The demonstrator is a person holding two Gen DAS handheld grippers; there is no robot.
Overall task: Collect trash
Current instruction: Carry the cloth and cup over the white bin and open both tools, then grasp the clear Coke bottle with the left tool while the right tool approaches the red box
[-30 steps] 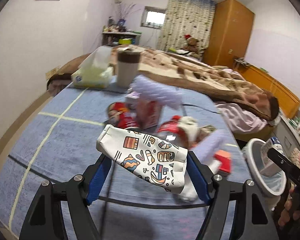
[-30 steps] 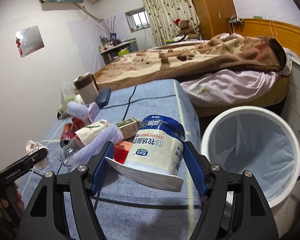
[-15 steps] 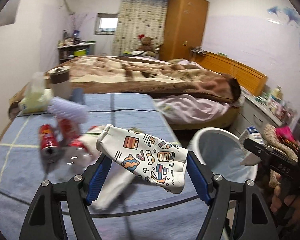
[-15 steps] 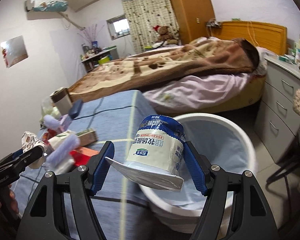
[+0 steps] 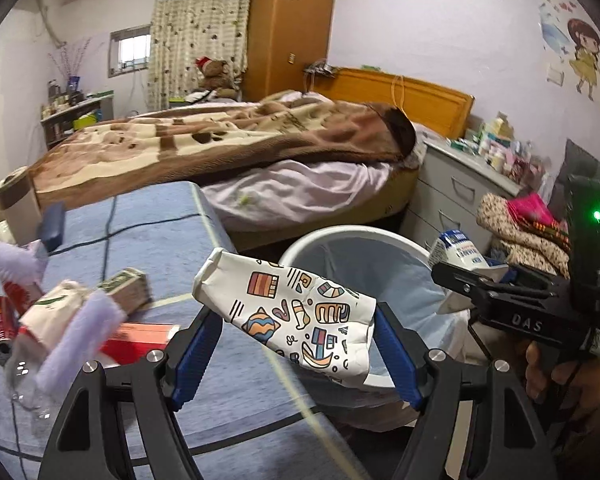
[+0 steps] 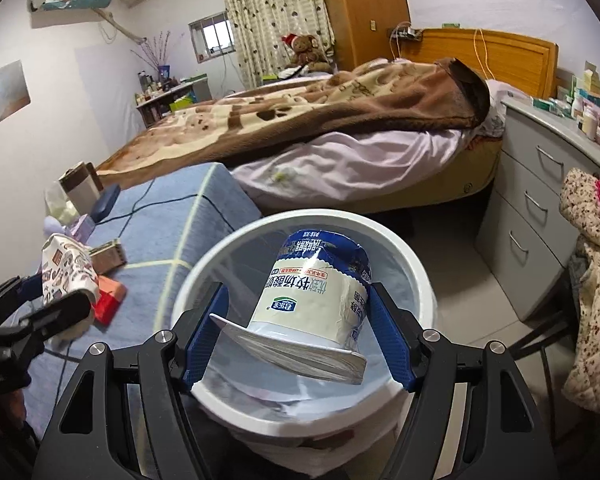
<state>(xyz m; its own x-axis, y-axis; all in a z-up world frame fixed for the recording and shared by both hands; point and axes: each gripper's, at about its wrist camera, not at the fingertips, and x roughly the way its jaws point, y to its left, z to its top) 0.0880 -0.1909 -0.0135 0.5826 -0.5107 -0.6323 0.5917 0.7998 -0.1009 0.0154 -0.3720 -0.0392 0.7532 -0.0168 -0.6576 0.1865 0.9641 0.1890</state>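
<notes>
A: What's the biggest container here?

B: The white bin (image 6: 414, 276), lined with a pale blue bag (image 6: 252, 268). It sits directly beneath the right gripper (image 6: 299, 330), beside the blue-covered table (image 6: 160, 224). Inside I can make out only the liner and some crumpled pale material at the bottom.

A: And what is over it?

B: A blue-and-white yogurt carton (image 6: 316, 292), clamped between the right gripper's blue pads, held bottom end toward the camera above the bin's mouth.

A: The other side?

B: The left gripper (image 5: 298, 346) is closed on a squashed white carton with cartoon drawings (image 5: 296, 314). From it, the bin (image 5: 340, 234) lies just ahead and to the right, past the table's edge.

A: Anything left on the table?

B: To that gripper's left: a red can (image 5: 0, 320), a small brown box (image 5: 126, 290) and a flat red packet (image 5: 140, 338), blurred.
</notes>
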